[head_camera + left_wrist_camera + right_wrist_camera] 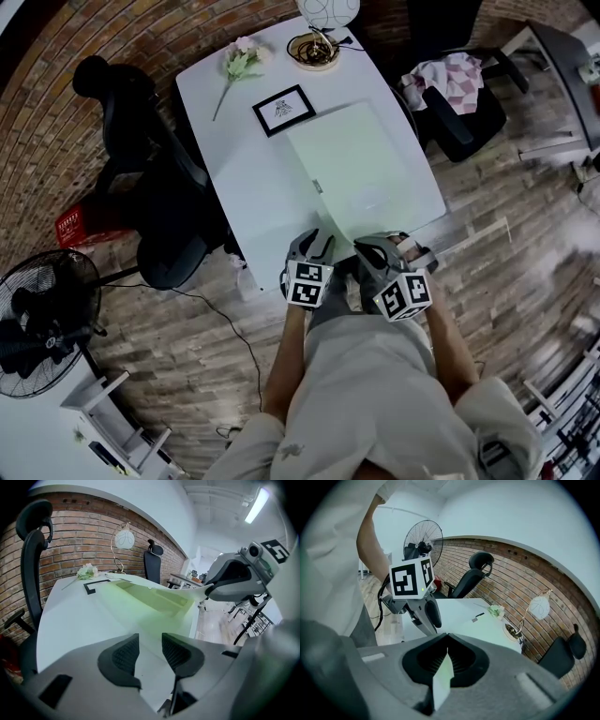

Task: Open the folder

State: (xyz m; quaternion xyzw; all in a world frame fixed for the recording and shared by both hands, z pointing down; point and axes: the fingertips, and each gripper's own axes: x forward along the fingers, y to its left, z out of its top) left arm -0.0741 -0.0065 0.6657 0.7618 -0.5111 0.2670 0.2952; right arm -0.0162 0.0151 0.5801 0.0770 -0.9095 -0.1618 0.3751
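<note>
The folder [361,173], pale green, lies on the right half of the white table [239,192] in the head view, its near edge reaching both tools. The left gripper [314,246] sits at the folder's near-left corner, and the right gripper [380,248] just beside it, over the near edge.

In the left gripper view, the left gripper [150,641] has its jaws spread over a pale surface, nothing pinched. Beyond it, the folder [154,597] shows its cover raised at the corner where the right gripper [234,576] meets it.

In the right gripper view, the right gripper [447,641] is pressed together on the folder's [442,681] thin cover edge, with the left gripper [424,611] close ahead.
</note>
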